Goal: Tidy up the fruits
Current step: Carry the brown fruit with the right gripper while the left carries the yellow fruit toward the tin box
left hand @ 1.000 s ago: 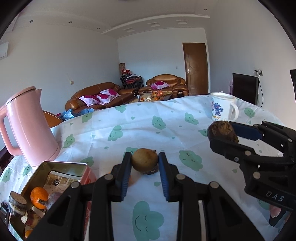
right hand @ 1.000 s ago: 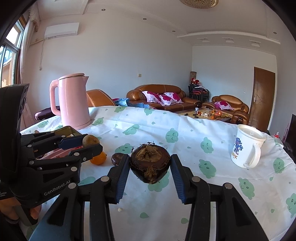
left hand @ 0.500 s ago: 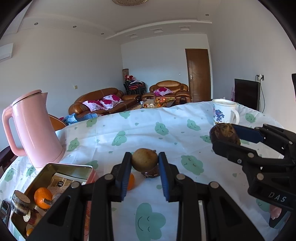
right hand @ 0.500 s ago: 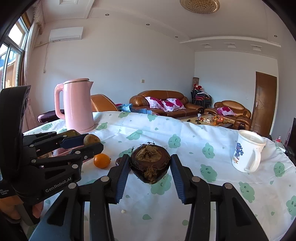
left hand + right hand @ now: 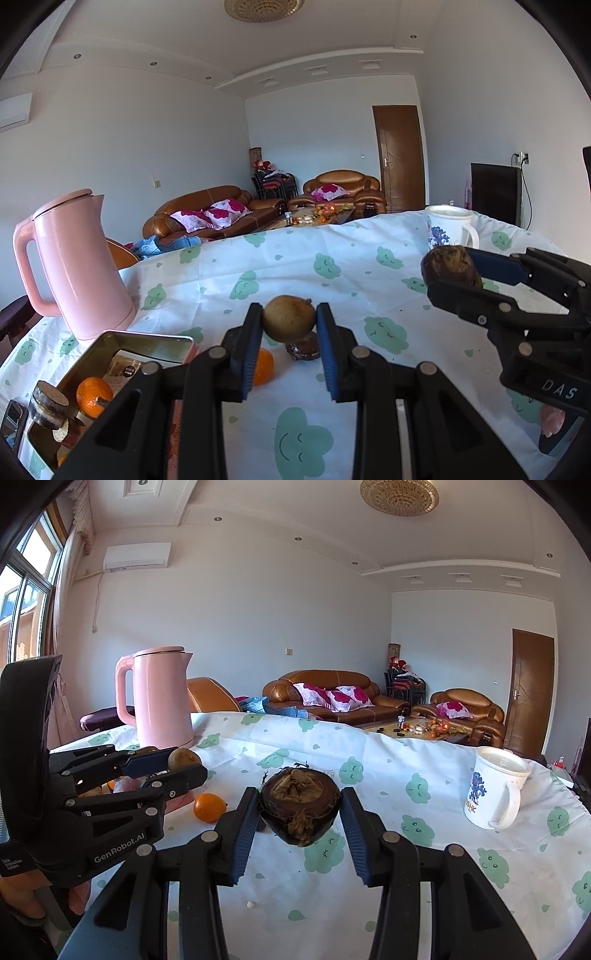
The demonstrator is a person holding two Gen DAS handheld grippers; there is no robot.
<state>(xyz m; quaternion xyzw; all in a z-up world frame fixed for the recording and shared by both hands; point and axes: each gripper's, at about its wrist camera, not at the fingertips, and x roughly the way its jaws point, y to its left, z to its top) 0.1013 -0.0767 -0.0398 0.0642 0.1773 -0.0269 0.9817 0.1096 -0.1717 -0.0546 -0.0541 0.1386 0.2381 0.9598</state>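
Note:
My left gripper (image 5: 289, 323) is shut on a small round brown-green fruit (image 5: 289, 322), held above the table. My right gripper (image 5: 299, 808) is shut on a dark brown mangosteen-like fruit (image 5: 300, 805), also held above the table. Each gripper shows in the other's view, the right one (image 5: 454, 271) with its dark fruit (image 5: 448, 264), the left one (image 5: 184, 762) with its fruit (image 5: 183, 758). An orange (image 5: 263, 367) and a dark fruit (image 5: 303, 347) lie on the cloth below. A metal tin (image 5: 110, 347) at the left holds another orange (image 5: 93, 396) and other items.
A pink kettle (image 5: 74, 266) stands behind the tin. A white mug (image 5: 448, 230) stands at the far right of the table (image 5: 332, 266), which has a white cloud-print cloth. Sofas and a door lie beyond.
Both grippers have risen with their fruits still held; the view has tilted up. The orange and dark fruit on the cloth now show below the left gripper.

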